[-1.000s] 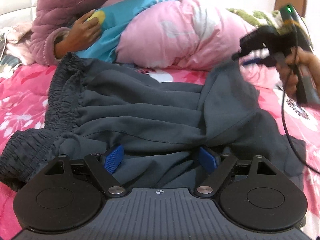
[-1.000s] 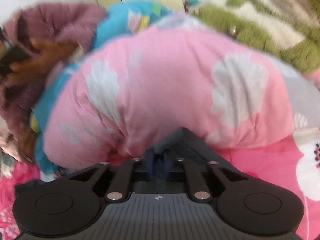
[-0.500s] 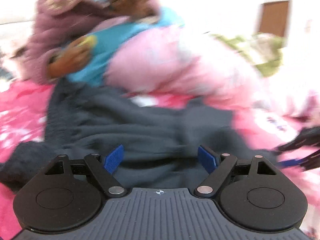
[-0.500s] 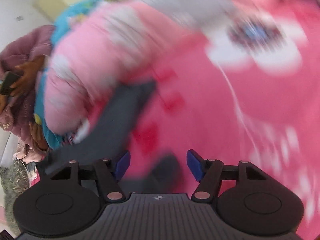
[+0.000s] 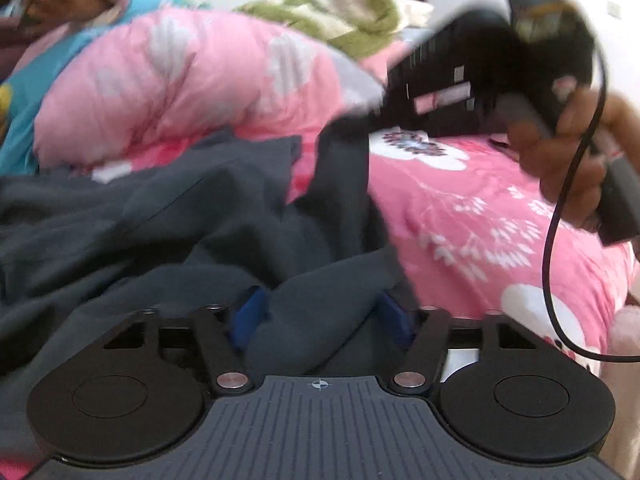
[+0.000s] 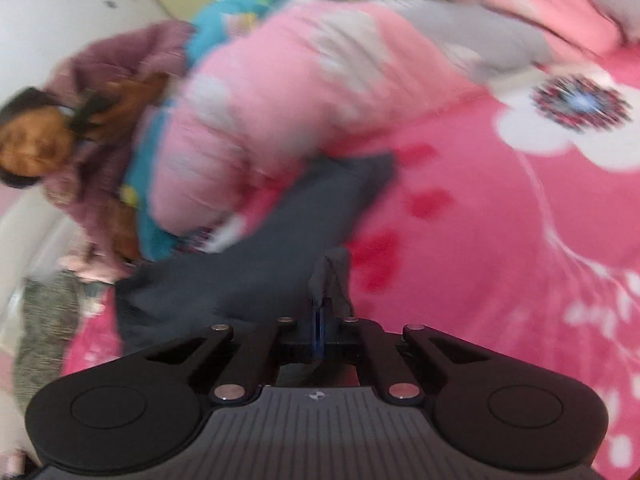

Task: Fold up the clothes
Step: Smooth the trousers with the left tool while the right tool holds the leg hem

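Note:
A dark grey garment [image 5: 160,208] lies crumpled on the pink flowered bedspread [image 5: 480,208]. My left gripper [image 5: 320,316] is low over its near edge and its jaws are closing, with a bunched fold of the cloth filling the gap between the blue pads [image 5: 248,316]. In the left wrist view a hand [image 5: 560,148] holds my right gripper [image 5: 352,124] at the upper right, lifting a strip of the garment off the bed. The right wrist view shows that gripper [image 6: 320,328] shut, a corner of the dark cloth [image 6: 332,276] pinched between its pads.
A rolled pink quilt [image 5: 180,80] lies right behind the garment, with a green blanket [image 5: 348,12] beyond it. A person in a purple robe [image 6: 100,120] sits at the far left of the bed. The right gripper's black cable [image 5: 552,260] hangs over the bedspread.
The right gripper let go, opened, swung down to the garment's edge and shut on a corner. The left gripper shifted right along the garment and its pads drew in on a fold.

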The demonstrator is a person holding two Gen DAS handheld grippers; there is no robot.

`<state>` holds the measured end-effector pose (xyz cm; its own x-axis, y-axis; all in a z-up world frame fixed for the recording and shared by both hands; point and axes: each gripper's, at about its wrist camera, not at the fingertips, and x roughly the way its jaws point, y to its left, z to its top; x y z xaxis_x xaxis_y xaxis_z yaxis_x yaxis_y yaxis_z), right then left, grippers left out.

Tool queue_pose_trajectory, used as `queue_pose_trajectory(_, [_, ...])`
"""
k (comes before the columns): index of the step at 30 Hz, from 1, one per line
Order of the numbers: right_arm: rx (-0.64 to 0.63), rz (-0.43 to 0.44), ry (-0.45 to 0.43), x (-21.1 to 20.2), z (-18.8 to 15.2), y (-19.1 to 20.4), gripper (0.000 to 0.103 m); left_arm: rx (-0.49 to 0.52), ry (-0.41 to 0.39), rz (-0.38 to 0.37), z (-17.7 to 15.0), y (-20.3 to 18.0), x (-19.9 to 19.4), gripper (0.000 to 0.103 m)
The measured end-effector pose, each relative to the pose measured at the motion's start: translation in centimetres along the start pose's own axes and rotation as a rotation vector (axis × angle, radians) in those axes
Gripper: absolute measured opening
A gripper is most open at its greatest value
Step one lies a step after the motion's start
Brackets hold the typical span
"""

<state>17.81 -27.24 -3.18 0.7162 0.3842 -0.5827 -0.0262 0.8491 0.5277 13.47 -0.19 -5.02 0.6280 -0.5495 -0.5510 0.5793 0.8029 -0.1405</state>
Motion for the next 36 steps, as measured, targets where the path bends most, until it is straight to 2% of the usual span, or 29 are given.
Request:
queue_pose_trajectory(4, [-0.099, 0.072, -0.015, 2.2, 2.0, 4.9, 0.001, -0.112, -0.018, 0.083, 0.2, 2.8, -0.6, 0.050])
queue_pose_trajectory(6, [-0.142, 0.100, -0.003, 4.4, 2.6, 7.3, 0.001, -0.152, -0.026, 0.144, 0.2, 4.2, -0.6, 0.050])
queue_pose_trajectory(10, [-0.213, 0.130, 0.053, 9.2, 2.8, 10.3, 0.004, -0.251, -0.014, 0.199, 0.1, 6.3, -0.7, 0.050])
queue_pose_trajectory(11, [-0.232, 0.128, 0.070, 10.3, 2.8, 10.7, 0.007, -0.267, -0.014, 0.206, 0.1, 6.6, -0.8, 0.050])
queue_pose_trajectory(14, [-0.298, 0.044, 0.045, 10.8, 2.0, 10.4, 0.034, -0.285, -0.015, 0.230, 0.1, 6.9, -1.1, 0.050])
queue_pose_trajectory(16, [-0.297, 0.019, -0.014, 8.9, 1.3, 8.8, 0.039, -0.285, -0.009, 0.239, 0.2, 6.9, -1.1, 0.050])
queue_pose_trajectory(19, [-0.193, 0.043, -0.055, 5.0, 0.5, 5.4, 0.043, -0.296, -0.007, 0.256, 0.3, 7.0, -1.0, 0.050])
queue_pose_trajectory(21, [-0.087, 0.055, -0.013, 3.3, -0.4, 3.2, 0.044, -0.311, -0.010, 0.279, 0.3, 7.3, -1.0, 0.050])
queue_pose_trajectory(24, [0.044, 0.080, 0.111, 3.6, -2.4, 1.2, 0.044, -0.331, -0.019, 0.340, 0.1, 7.8, -1.0, 0.051])
queue_pose_trajectory(26, [0.129, 0.098, 0.162, 4.4, -3.7, 0.3, 0.044, -0.350, -0.022, 0.356, -0.2, 8.2, -1.0, 0.051])
queue_pose_trajectory(30, [0.303, 0.232, 0.181, 6.2, -4.7, -0.6, 0.043, -0.361, -0.032, 0.379, -0.7, 8.3, -1.4, 0.051])
queue_pose_trajectory(32, [0.331, 0.254, 0.200, 7.0, -5.2, -0.2, 0.043, -0.363, -0.035, 0.389, -0.7, 8.4, -1.4, 0.051])
queue_pose_trajectory(35, [0.336, 0.265, 0.216, 7.8, -5.9, 0.2, 0.037, -0.363, -0.036, 0.393, -0.6, 8.3, -1.3, 0.051])
queue_pose_trajectory(36, [0.339, 0.276, 0.218, 7.9, -6.1, 0.3, 0.030, -0.361, -0.037, 0.393, -0.6, 8.3, -1.2, 0.051])
